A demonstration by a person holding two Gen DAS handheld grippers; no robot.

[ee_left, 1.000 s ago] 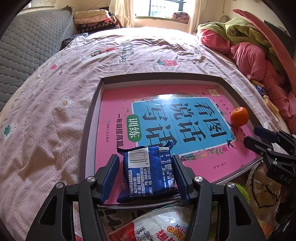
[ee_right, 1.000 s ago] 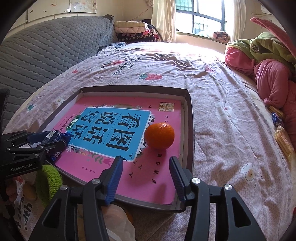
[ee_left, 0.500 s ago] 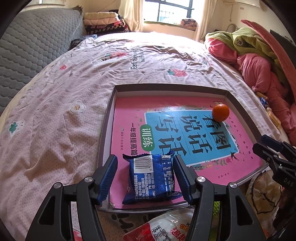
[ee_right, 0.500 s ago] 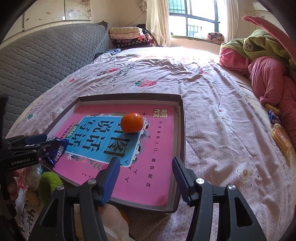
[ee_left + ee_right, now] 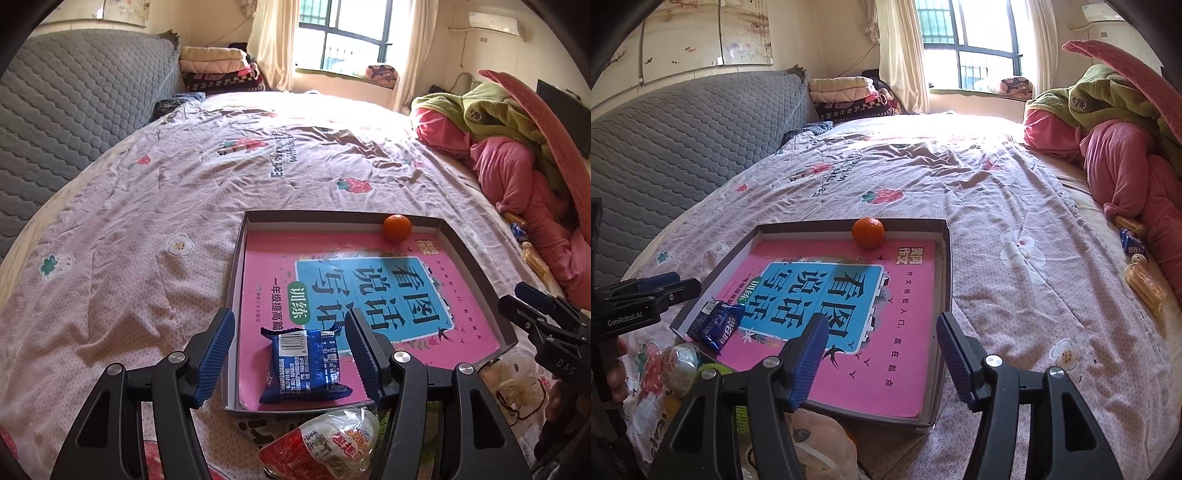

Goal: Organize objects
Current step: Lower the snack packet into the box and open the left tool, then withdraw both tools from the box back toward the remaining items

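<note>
A shallow grey box (image 5: 236, 280) lies on the bed with a pink book (image 5: 461, 325) flat inside it. A blue snack packet (image 5: 304, 365) rests on the book at the box's near left corner. My left gripper (image 5: 290, 343) hovers open above it, pads clear of the wrapper. A small orange (image 5: 868, 232) sits against the box's far wall. My right gripper (image 5: 881, 332) hangs over the box's near right part. Its jaws are opening with nothing between them.
A red-and-white snack bag (image 5: 332, 439) and other bagged items lie just in front of the box. Pink and green clothes (image 5: 517, 166) are heaped at the right. Wrapped snacks (image 5: 1145, 284) lie on the sheet there. A grey padded headboard (image 5: 55, 110) runs along the left.
The orange has rolled from near my right gripper to the box's far wall. Both grippers have risen and drawn back. The blue packet stays in place, and the right jaws have widened.
</note>
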